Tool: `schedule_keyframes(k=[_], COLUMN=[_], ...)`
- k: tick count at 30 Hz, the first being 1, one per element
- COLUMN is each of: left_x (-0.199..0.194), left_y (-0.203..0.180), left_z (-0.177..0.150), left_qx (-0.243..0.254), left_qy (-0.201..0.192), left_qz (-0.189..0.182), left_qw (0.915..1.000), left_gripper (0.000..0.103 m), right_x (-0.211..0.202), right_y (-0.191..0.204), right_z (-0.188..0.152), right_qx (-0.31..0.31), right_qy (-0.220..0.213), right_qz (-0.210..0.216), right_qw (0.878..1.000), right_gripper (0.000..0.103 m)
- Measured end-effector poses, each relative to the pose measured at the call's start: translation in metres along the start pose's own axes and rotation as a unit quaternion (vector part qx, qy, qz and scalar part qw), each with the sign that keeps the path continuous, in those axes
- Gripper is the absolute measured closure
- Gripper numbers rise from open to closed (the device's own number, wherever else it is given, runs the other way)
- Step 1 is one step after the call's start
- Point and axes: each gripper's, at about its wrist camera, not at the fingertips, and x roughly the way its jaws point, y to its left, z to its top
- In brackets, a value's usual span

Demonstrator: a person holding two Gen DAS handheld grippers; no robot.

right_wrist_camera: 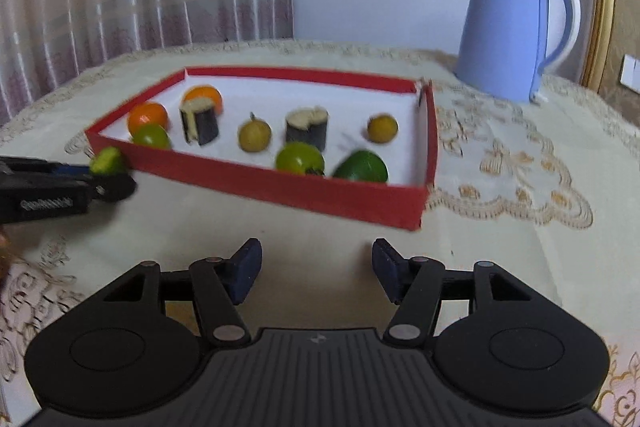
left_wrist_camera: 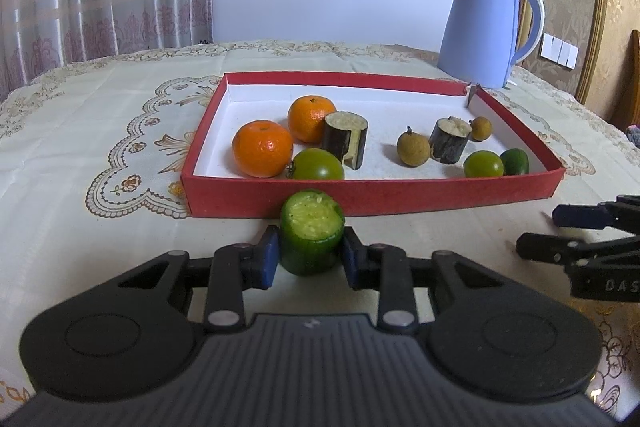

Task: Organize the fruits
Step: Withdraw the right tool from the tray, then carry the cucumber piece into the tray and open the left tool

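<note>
The red tray (left_wrist_camera: 372,201) serves as the reference landmark; it rests on a cream embroidered tablecloth (left_wrist_camera: 100,115).

Left gripper (left_wrist_camera: 310,259): its blue pads are clamped on a green cucumber chunk (left_wrist_camera: 311,237), held upright with the cut face up, just outside the tray's near wall, toward its left half. In the right wrist view the same chunk (right_wrist_camera: 107,161) shows at the tray's near-left corner, outside the wall.

Right gripper (right_wrist_camera: 316,269): released, jaws standing apart with only tablecloth between them. It sits in front of the tray's near wall, toward its right end.

Tray contents:
- Left end: two oranges (left_wrist_camera: 263,149) (left_wrist_camera: 312,119), touching; a green tomato (left_wrist_camera: 318,165) against the near wall; an upright dark-skinned eggplant piece (left_wrist_camera: 345,139) just beside the rear orange.
- Right half: a brown longan (left_wrist_camera: 413,148), a second eggplant piece (left_wrist_camera: 450,140) beside it, and a second longan (left_wrist_camera: 481,129) behind that piece.
- Near-right corner: a smaller green tomato (left_wrist_camera: 483,164) and a dark green fruit (left_wrist_camera: 515,162), touching.

A blue kettle (left_wrist_camera: 486,27) stands behind the tray's far-right corner, off the tray.
</note>
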Motion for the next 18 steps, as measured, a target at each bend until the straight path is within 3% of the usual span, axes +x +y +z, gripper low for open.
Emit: schedule_keyframes(k=[5,13,18], left_x=[-0.005,-0.023,-0.030], left_y=[0.001,-0.001,-0.016], left_z=[-0.001,0.011,0.031], left_qx=[0.004,0.002,0.028], left_qy=[-0.002,-0.015,-0.035], left_qz=[-0.001,-0.012,-0.020], left_qw=[1.0000,0.9998,0.9988], left_gripper=[0.074,0.074,0.074], right_x=[0.005,0.006,0.007], right_y=[-0.005,-0.006,-0.005], right_z=[-0.002,-0.003,-0.002], right_qx=[0.007,0.007,0.007], right_qy=[-0.001,0.002,0.002], right_qz=[-0.009,-0.004,-0.003], right_qw=[1.000,1.000,1.000], right_gripper=[0.023,0.017,0.017])
